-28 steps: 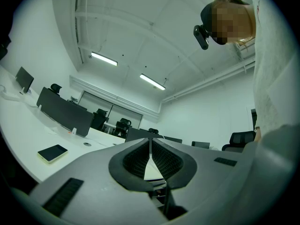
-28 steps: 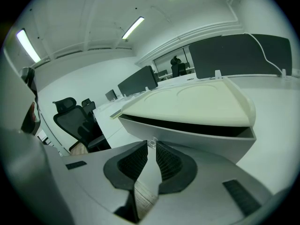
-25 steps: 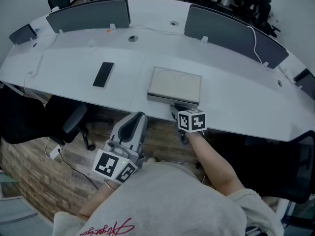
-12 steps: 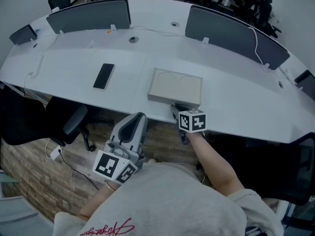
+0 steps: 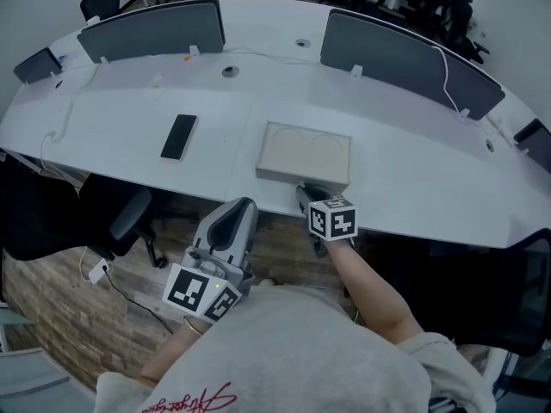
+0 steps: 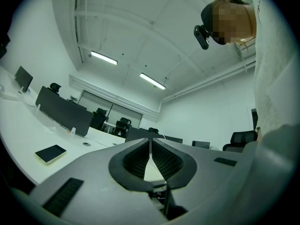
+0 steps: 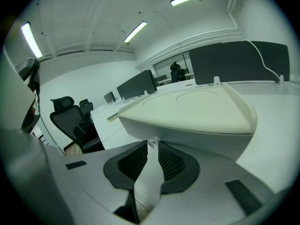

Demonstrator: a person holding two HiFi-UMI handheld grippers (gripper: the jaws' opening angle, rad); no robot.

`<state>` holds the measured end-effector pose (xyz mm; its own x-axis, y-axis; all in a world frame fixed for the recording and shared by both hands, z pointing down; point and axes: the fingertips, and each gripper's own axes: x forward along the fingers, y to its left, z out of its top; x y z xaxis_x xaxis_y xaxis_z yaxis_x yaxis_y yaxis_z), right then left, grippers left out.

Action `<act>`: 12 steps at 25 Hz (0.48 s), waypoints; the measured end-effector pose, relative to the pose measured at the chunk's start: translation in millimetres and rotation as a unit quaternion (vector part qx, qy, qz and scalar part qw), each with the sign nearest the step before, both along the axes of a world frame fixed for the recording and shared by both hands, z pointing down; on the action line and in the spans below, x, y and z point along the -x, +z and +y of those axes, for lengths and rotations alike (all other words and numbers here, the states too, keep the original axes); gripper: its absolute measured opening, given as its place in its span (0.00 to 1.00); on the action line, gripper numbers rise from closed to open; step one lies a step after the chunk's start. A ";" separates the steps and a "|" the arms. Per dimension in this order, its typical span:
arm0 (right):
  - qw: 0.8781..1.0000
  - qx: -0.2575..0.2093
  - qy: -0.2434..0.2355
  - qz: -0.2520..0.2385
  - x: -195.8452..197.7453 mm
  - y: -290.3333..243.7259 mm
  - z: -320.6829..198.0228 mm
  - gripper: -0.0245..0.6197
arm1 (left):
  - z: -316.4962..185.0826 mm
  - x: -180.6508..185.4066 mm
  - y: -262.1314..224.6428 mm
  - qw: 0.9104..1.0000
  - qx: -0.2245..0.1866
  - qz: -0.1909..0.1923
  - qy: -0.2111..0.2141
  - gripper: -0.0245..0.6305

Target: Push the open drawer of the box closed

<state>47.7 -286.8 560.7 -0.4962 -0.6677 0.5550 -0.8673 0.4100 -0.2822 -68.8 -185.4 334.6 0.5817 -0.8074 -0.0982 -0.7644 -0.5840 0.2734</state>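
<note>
— Beige flat rectangular box (image 5: 306, 151), where?
— Lying near the front edge of the curved white desk (image 5: 405, 179), right of a black slab phone (image 5: 178, 136) and well apart from it.
— Right gripper (image 7: 151, 146)?
— Up against the grey drawer front (image 7: 201, 139), seemingly flush with the box. Fingers drawn nearly together, pinching a small clear knob (image 7: 153, 143) at their tips.
— Left gripper (image 6: 150, 142)?
— Held low, off the desk edge, over the wooden floor (image 5: 69, 317). Fingers pressed together at the tips, gripping nothing.
— Touching the box?
— No, well apart from it.
</note>
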 end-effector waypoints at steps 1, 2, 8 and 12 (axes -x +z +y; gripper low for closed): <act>1.000 -0.008 0.000 0.005 -0.1 -1.7 1.7 0.14 | -0.1 -1.1 0.2 1.000 0.000 0.000 0.001 0.08; 1.000 -0.017 0.000 0.011 -0.4 -3.6 3.5 0.14 | -0.2 -2.1 0.4 1.000 0.001 0.000 0.002 0.08; 0.997 -0.071 -0.003 0.022 -1.0 -32.7 21.9 0.14 | 0.7 -10.2 0.8 1.000 0.000 -0.001 0.012 0.08; 0.985 -0.170 -0.027 0.017 4.8 -94.8 39.9 0.13 | 1.1 -16.4 1.7 1.000 0.000 0.000 0.020 0.08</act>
